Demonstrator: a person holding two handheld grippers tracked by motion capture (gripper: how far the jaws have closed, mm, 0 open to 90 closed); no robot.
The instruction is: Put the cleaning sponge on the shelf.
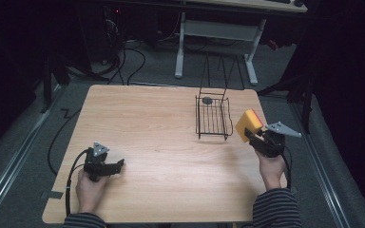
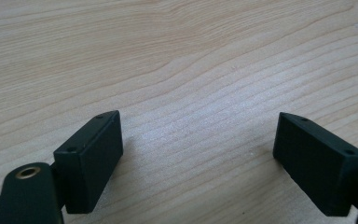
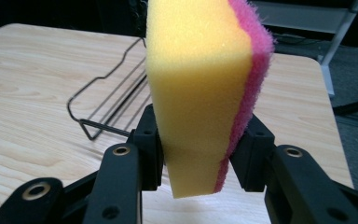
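A yellow sponge with a pink scouring side is held upright above the table's right edge, and my right gripper is shut on it. In the right gripper view the sponge stands on end between the two black pads, pink layer to the right. A black wire basket sits on the table just left of the sponge, with a small dark round thing at its far end. My left gripper rests low near the table's front left. Its jaws stand wide apart over bare wood with nothing between them.
The wooden table has a bare middle. The wire basket's tall handle rises at its far side. Beyond the table stand a white desk frame and floor cables. Dark surroundings lie left and right.
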